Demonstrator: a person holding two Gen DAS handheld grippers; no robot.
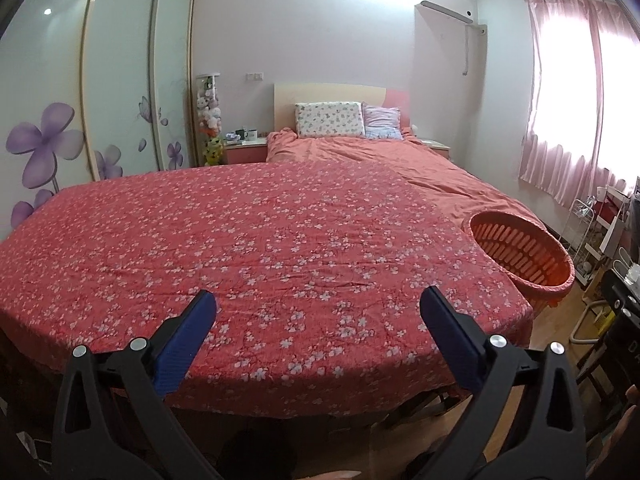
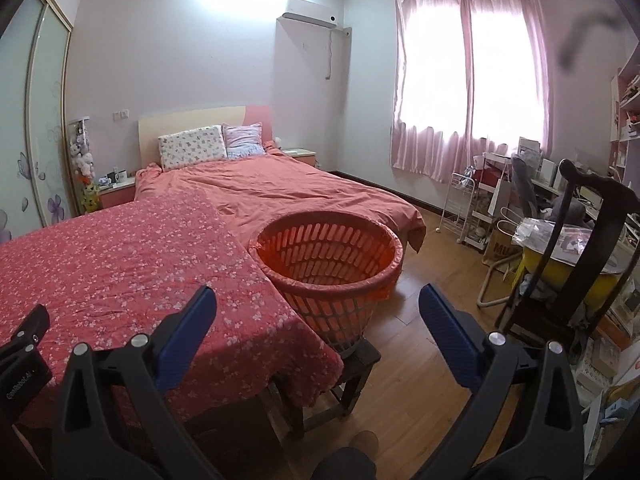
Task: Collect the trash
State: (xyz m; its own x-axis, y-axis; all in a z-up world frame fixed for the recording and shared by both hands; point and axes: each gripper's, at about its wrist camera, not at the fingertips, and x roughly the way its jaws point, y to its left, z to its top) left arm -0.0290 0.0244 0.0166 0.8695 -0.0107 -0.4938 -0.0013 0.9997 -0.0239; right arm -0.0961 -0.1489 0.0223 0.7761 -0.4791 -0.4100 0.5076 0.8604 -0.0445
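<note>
An orange slatted basket (image 2: 328,264) with an orange liner stands on a dark wooden stool (image 2: 352,364) at the right edge of a table under a red floral cloth (image 1: 260,248). The basket also shows in the left wrist view (image 1: 524,256). No trash shows on the cloth or in the basket. My left gripper (image 1: 318,304) is open and empty above the cloth's near edge. My right gripper (image 2: 318,300) is open and empty, just in front of the basket. Part of the left gripper's body shows at the right wrist view's left edge (image 2: 24,344).
A bed (image 2: 280,192) with an orange quilt lies behind the table. A dark wooden chair (image 2: 576,264), a yellow tub (image 2: 560,268), a white wire rack (image 2: 460,208) and a cluttered desk stand on the right. Wardrobe doors (image 1: 120,80) are on the left. Wooden floor (image 2: 424,360) lies beside the stool.
</note>
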